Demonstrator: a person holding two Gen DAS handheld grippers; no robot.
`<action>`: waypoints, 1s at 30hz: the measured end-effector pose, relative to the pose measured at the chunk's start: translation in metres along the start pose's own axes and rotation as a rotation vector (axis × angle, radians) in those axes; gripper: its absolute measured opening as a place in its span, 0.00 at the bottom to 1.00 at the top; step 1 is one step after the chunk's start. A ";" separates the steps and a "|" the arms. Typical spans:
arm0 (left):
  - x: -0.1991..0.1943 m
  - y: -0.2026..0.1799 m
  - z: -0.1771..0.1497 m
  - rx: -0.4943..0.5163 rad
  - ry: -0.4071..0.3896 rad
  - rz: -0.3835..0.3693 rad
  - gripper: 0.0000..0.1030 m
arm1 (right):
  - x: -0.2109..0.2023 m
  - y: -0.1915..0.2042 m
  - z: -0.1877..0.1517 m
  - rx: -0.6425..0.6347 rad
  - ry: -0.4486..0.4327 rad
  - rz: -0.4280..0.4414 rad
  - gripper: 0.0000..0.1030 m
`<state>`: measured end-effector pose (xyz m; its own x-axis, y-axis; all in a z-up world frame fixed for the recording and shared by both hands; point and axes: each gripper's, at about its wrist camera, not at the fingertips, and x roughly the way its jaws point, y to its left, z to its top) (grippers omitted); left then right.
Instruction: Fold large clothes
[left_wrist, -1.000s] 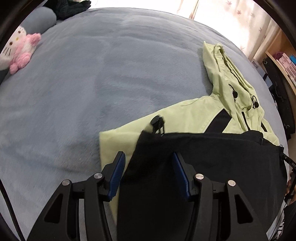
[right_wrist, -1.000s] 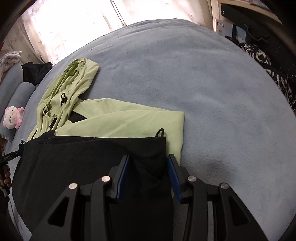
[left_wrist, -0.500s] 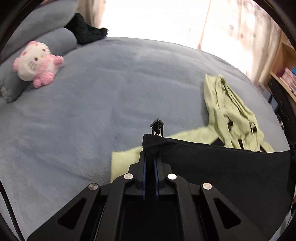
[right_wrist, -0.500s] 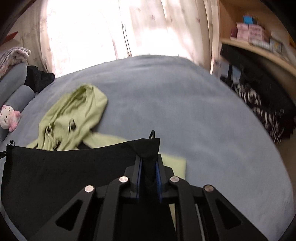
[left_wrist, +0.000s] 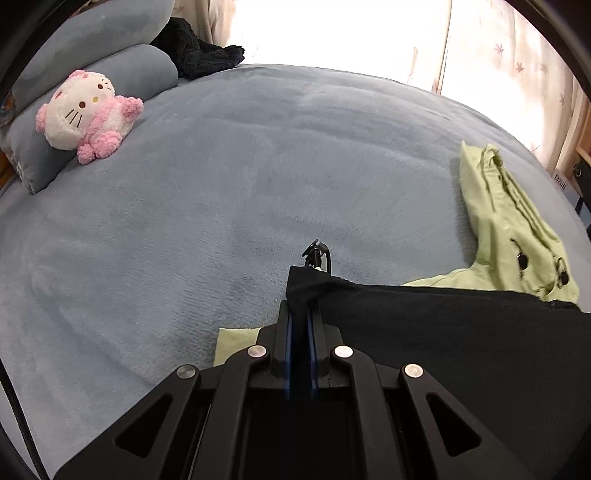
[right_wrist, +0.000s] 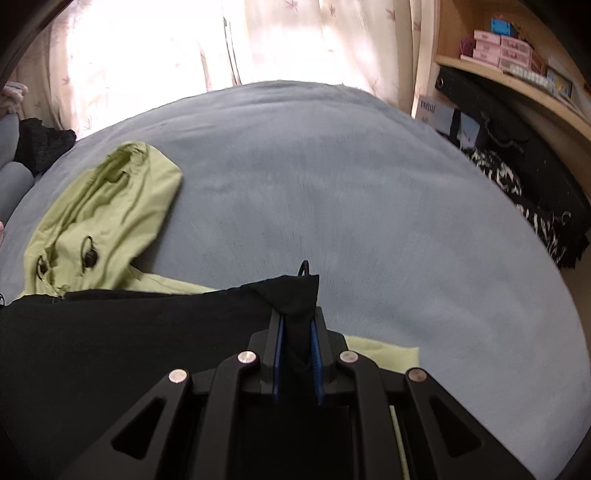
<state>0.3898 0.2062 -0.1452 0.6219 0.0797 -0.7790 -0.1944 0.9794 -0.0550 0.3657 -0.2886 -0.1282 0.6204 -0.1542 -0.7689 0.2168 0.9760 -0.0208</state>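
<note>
Nearest: left gripper (left_wrist: 299, 314), blue-lined jaws pinched tight on one corner of the jacket's black hem (left_wrist: 443, 332), matte cloth puckered into a peak with a cord toggle poking out above. Right gripper (right_wrist: 298, 321) likewise clamped, a thicker wad of the opposite black corner between its pads. Between them, hem stretched taut and lifted off the bed (left_wrist: 221, 203). Under it, pale green sleeve ends flat on plush grey-blue fleece. Farther on, crumpled green hood (right_wrist: 107, 206), thin and creased, with black cord stoppers. Beyond: fuzzy pink-and-white plush toy (left_wrist: 86, 112) against a rounded grey pillow (left_wrist: 147, 74); sheer leaf-print curtains (right_wrist: 295, 37); wooden shelf (right_wrist: 517, 81) with small boxes.
</note>
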 end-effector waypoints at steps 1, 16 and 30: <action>0.004 -0.001 -0.001 0.004 0.003 0.005 0.05 | 0.004 0.000 -0.002 -0.002 0.010 -0.004 0.13; -0.065 -0.014 -0.013 0.014 -0.047 -0.088 0.25 | -0.079 0.029 -0.010 0.035 -0.129 0.074 0.19; -0.096 -0.127 -0.123 0.251 0.105 -0.382 0.24 | -0.099 0.189 -0.121 -0.264 0.104 0.555 0.18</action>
<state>0.2615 0.0512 -0.1400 0.5308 -0.3022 -0.7918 0.2317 0.9504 -0.2074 0.2543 -0.0703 -0.1336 0.5076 0.3895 -0.7686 -0.3182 0.9137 0.2528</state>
